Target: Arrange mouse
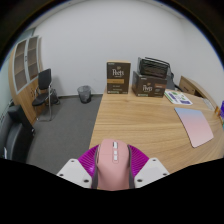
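A pink computer mouse [112, 164] sits between my gripper's [112, 170] two fingers, held above the wooden table [140, 125]. Both magenta pads [91, 160] press on its sides. The mouse's scroll wheel and buttons face up toward the camera. A pink mouse mat [197, 125] lies on the table, beyond the fingers and to the right.
Two brown cardboard boxes [118, 78] and a black device [154, 68] stand at the table's far edge. A white item [179, 97] lies beside the mat. Chairs [44, 92] and a small bin [84, 93] stand on the grey floor to the left.
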`<state>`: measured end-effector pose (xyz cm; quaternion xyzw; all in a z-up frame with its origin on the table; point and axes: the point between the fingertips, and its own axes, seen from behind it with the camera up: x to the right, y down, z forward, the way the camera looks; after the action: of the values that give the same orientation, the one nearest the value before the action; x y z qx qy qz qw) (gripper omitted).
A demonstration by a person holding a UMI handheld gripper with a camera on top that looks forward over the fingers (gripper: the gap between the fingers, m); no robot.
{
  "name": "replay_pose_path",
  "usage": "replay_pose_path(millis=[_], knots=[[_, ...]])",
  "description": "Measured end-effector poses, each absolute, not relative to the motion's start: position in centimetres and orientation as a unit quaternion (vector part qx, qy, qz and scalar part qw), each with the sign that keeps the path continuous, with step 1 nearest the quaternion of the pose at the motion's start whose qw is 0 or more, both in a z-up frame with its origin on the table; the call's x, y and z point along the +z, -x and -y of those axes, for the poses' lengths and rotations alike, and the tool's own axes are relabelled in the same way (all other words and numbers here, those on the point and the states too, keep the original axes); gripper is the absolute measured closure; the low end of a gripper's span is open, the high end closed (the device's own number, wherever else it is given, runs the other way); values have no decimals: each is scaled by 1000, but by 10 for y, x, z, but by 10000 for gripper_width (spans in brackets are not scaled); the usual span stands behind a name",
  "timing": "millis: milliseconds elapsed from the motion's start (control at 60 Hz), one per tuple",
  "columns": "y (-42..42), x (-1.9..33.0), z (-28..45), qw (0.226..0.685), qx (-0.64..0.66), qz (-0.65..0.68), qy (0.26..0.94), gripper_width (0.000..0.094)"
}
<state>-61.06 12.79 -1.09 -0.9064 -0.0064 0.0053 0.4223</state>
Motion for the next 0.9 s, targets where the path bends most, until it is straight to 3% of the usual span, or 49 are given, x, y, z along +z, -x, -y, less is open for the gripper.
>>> replay_pose_path(millis=[67, 217, 317, 400, 500, 633, 867, 900], knots=[[621, 4, -126, 413, 30, 15, 910, 524], [591, 96, -152, 481, 28, 31, 876, 525], [525, 152, -188, 519, 13, 30, 854, 524], [449, 169, -213, 535, -16, 25, 844, 525], [360, 152, -231, 527, -26, 5, 849, 526], [270, 85, -233, 480, -38, 4, 877, 525], [215, -12, -214, 413, -17, -8, 911, 512], [215, -6, -219, 434, -13, -5, 901, 514]])
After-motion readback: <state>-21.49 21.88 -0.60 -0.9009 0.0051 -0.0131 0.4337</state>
